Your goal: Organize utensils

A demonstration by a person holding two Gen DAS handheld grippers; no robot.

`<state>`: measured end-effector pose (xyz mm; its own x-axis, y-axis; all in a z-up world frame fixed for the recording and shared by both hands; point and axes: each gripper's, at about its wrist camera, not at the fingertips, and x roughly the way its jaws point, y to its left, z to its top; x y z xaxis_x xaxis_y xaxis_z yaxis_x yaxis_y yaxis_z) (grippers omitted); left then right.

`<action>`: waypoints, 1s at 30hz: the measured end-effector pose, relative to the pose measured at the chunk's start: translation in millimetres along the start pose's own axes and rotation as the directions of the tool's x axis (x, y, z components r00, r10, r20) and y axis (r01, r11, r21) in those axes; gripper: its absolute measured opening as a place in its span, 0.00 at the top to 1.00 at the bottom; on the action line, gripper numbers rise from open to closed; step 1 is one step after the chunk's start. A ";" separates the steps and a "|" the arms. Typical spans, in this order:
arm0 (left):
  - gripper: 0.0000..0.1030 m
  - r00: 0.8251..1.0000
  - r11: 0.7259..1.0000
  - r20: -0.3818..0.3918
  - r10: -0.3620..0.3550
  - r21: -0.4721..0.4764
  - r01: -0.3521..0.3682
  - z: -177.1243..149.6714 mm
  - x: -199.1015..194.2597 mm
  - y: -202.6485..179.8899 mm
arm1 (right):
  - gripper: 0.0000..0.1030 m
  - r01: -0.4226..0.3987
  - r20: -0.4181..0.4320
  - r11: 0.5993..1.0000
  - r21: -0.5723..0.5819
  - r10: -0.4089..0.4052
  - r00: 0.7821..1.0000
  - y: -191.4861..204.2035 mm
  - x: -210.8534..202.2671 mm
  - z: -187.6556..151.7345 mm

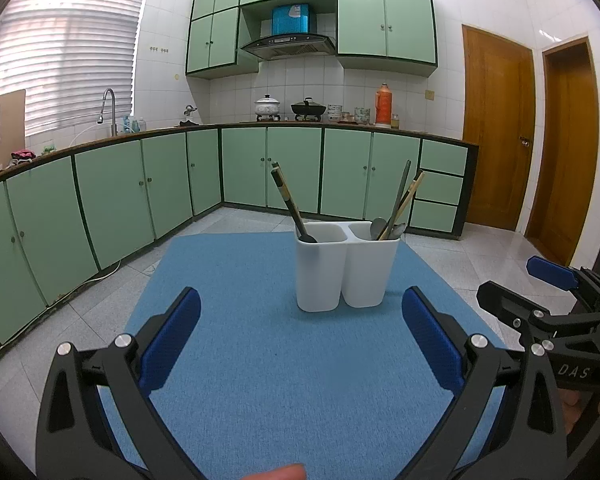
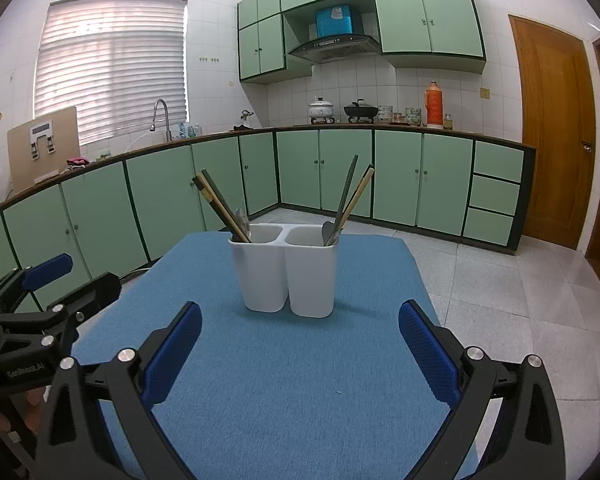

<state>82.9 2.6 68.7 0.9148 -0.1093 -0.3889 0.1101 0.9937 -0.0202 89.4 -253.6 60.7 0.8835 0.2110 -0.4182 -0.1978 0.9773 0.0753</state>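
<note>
A white two-compartment utensil holder (image 1: 346, 266) (image 2: 286, 272) stands on a blue mat (image 1: 260, 360) (image 2: 300, 380). Its left compartment holds dark and wooden chopsticks (image 1: 288, 200) (image 2: 220, 206) leaning left. Its right compartment holds a spoon (image 1: 378, 228), a dark-handled utensil (image 1: 402, 196) (image 2: 348, 186) and a wooden chopstick (image 2: 358, 196) leaning right. My left gripper (image 1: 300, 340) is open and empty, short of the holder. My right gripper (image 2: 300, 352) is open and empty too. Each gripper shows at the edge of the other's view: the right one (image 1: 540, 292) and the left one (image 2: 60, 280).
The mat covers a table with tiled floor (image 2: 520, 300) around it. Green cabinets (image 1: 140, 200) run along the left and back under a counter with a sink tap (image 1: 108, 112), pots (image 1: 308, 110) and a red flask (image 1: 384, 106). Wooden doors (image 1: 500, 128) stand at right.
</note>
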 end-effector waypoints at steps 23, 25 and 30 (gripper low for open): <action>0.05 1.000 1.000 0.002 0.000 0.001 0.000 1.0 -1.4 0.5 | 0.06 0.000 0.005 1.000 -0.009 0.000 1.000 5.0 -0.7 0.9; 0.05 1.000 1.000 0.001 0.000 0.001 0.000 0.9 -1.1 0.6 | 0.06 0.000 0.005 1.000 -0.009 0.000 1.000 5.2 -0.8 0.7; 0.05 1.000 1.000 0.001 0.001 0.001 -0.001 0.6 -0.8 0.6 | 0.06 0.000 0.006 1.000 -0.012 0.000 1.000 6.3 -0.8 0.5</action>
<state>82.5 3.3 69.6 0.9151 -0.1084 -0.3884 0.1095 0.9938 -0.0194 87.7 -247.6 62.0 0.8860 0.2113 -0.4127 -0.2028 0.9771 0.0647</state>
